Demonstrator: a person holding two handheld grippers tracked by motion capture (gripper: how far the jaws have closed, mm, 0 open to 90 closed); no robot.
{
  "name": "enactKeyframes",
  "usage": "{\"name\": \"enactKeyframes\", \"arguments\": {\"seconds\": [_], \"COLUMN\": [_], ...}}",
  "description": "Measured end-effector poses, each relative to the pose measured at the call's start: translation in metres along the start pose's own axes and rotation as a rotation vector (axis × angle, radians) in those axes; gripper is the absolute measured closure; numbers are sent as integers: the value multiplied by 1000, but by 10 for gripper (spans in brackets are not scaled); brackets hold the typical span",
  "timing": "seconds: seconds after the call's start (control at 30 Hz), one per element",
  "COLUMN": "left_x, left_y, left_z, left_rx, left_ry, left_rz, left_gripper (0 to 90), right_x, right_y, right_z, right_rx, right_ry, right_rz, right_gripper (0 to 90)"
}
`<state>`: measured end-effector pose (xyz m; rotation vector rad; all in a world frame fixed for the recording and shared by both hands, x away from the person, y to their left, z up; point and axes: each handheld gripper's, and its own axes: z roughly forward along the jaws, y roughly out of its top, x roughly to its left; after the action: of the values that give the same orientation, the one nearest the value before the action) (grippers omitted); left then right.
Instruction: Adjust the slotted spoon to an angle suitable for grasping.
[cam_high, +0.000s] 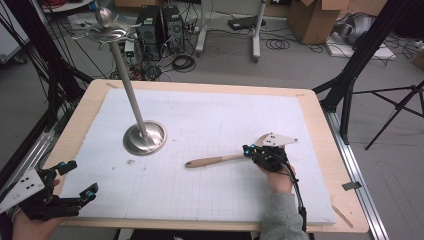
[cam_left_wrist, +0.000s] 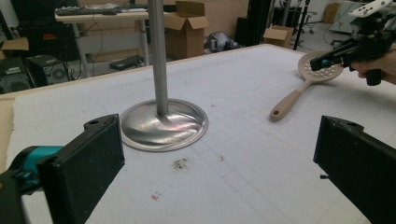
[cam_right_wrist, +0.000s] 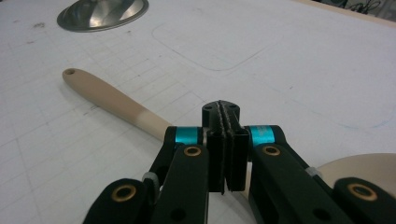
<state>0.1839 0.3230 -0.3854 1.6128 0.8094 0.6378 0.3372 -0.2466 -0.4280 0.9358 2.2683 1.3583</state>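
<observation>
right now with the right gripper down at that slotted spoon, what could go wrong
The right gripper is shut with nothing between its pads, sitting over the slotted spoon near the neck, so it may just push or skid the spoon across the white mat. Lifted by the head end, the long handle could droop or swing. The tall metal stand looks top-heavy if bumped.

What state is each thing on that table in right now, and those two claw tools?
Spoon: lying flat on the mat, handle toward the stand, bowl end under the right gripper.
Stand: upright on its round base, nothing hanging on its hooks.
Left gripper: jaws wide open, nothing between them.
Right gripper: jaws shut, over the spoon's neck; whether it grips the spoon is unclear.
Mat: flat, lightly marked.
</observation>
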Motion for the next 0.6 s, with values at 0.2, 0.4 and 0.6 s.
{"name": "enactKeyframes", "arguments": {"seconds": [0.2,0.4,0.6], "left_x": [-2,-2,-2], "left_y": [-2,-4,-6], "left_z": [-6,-12,-16], "left_rx": [4,3,3], "left_ry": [14,29,39], "left_rz": [-2,-8,-12], "left_gripper": [20,20,20], "right_x": [0,2,-1], "right_y": [3,5,2], "right_z": [11,25,33], "right_rx": [27,83,122], "right_ry": [-14,-32,-68], "right_rz": [12,-19,-1], "right_gripper": [895,895,895]}}
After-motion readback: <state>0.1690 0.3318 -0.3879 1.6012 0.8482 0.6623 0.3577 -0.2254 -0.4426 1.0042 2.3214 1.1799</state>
